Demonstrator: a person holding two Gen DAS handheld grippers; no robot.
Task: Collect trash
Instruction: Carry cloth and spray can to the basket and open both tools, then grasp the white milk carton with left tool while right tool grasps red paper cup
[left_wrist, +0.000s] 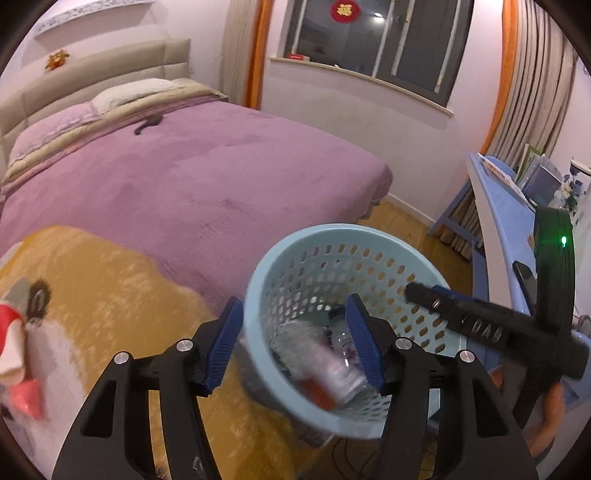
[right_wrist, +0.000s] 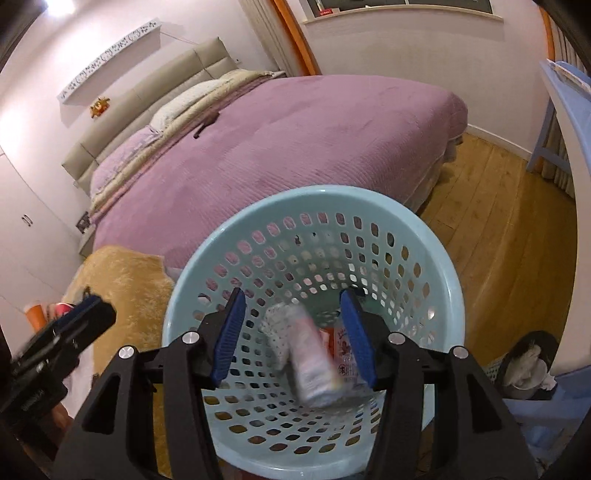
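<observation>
Below both grippers we see the basket; our left gripper and right gripper gape empty above blurred wrappers.

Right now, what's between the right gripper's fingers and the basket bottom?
A blurred white packet, apparently mid-fall, clear of both pads, above other trash in the basket. The right wrist view shows it best.

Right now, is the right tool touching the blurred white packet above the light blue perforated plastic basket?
Apart. The right wrist view shows the white packet between the right tool's open jaws, gaps both sides.
</observation>
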